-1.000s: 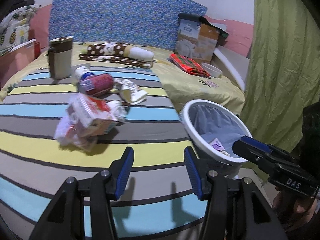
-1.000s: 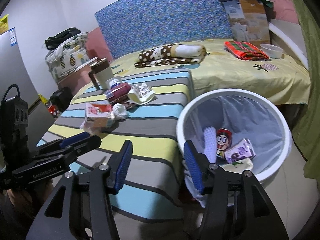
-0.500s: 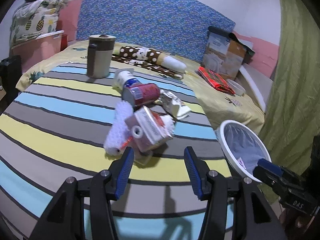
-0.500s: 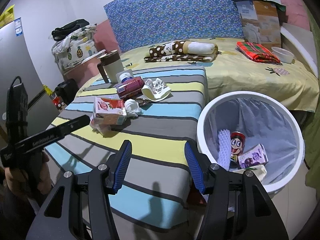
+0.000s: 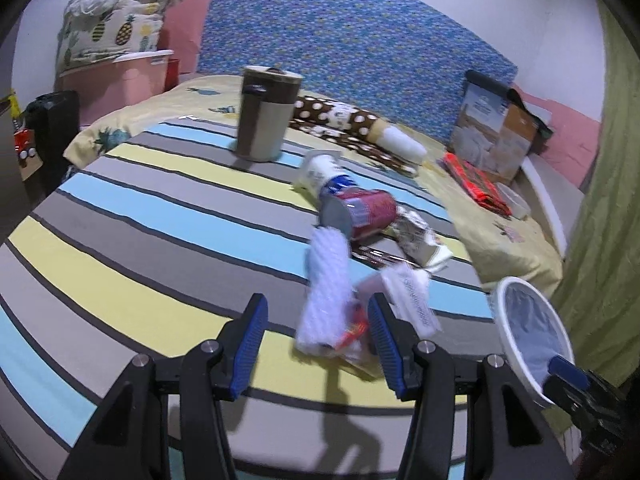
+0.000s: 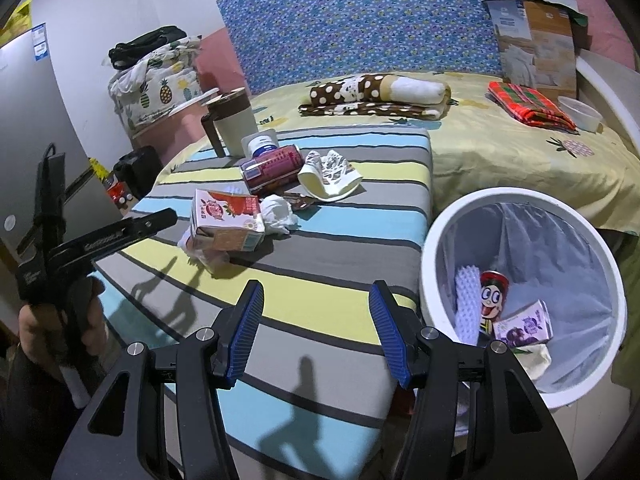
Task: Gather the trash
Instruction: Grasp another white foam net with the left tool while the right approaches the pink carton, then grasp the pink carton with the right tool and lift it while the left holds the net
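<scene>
On the striped blanket (image 5: 160, 240) lies a pile of trash: a white foam net sleeve (image 5: 324, 292), a blurred juice carton (image 5: 408, 300), a red can (image 5: 360, 212), a white jar (image 5: 320, 172) and a crumpled wrapper (image 5: 416, 236). My left gripper (image 5: 316, 344) is open, and the foam sleeve shows between its fingers without the pads pressing on it. In the right wrist view the left gripper (image 6: 166, 218) has its tip just left of the carton (image 6: 224, 216) and a tissue (image 6: 278, 212). My right gripper (image 6: 316, 336) is open and empty over the bed's edge, beside the white bin (image 6: 520, 194).
The bin holds a foam net (image 6: 466, 304), a cartoon can (image 6: 492, 300) and a purple carton (image 6: 524, 324). A brown and beige mug (image 6: 232, 120) stands behind the trash. Farther back are a dotted blanket (image 6: 360, 92), a cardboard box (image 6: 536, 40) and red cloth (image 6: 528, 104).
My left gripper has swung across the bed to the pile, which now sits right at its fingers. The right gripper has drifted slightly. Both stay as wide as before.
</scene>
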The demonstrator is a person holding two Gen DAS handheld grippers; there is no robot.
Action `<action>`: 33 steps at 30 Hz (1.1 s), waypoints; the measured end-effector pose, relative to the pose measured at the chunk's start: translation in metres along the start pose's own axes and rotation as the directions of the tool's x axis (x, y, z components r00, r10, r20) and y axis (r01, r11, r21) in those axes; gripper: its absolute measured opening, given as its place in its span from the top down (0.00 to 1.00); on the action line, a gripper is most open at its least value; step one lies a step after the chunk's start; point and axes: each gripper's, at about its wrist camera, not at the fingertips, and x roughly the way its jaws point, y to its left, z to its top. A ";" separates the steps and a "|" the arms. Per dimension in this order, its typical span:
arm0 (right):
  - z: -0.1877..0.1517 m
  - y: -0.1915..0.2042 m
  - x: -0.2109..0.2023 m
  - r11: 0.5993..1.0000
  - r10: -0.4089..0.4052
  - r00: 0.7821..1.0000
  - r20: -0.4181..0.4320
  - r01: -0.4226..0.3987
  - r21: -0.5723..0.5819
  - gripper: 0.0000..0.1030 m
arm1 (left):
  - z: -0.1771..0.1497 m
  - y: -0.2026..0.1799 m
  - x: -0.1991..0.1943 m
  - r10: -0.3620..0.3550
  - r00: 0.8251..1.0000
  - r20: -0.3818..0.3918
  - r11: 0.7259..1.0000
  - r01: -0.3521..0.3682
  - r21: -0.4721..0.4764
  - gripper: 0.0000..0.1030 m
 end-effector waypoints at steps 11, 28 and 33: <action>0.005 -0.003 0.000 1.000 -0.014 1.000 0.011 0.014 0.007 0.45 | 0.002 -0.016 0.027 -0.071 0.996 -0.053 0.994 0.075 0.075 0.47; 0.013 0.021 0.019 0.998 0.059 0.998 -0.001 -0.059 -0.018 0.45 | -0.003 -0.015 0.041 -0.079 0.991 -0.109 0.991 0.090 0.098 0.63; 0.011 0.040 0.030 0.994 0.092 0.996 -0.018 -0.093 -0.055 0.42 | -0.009 -0.009 0.033 -0.107 0.988 -0.112 0.990 0.116 0.078 0.65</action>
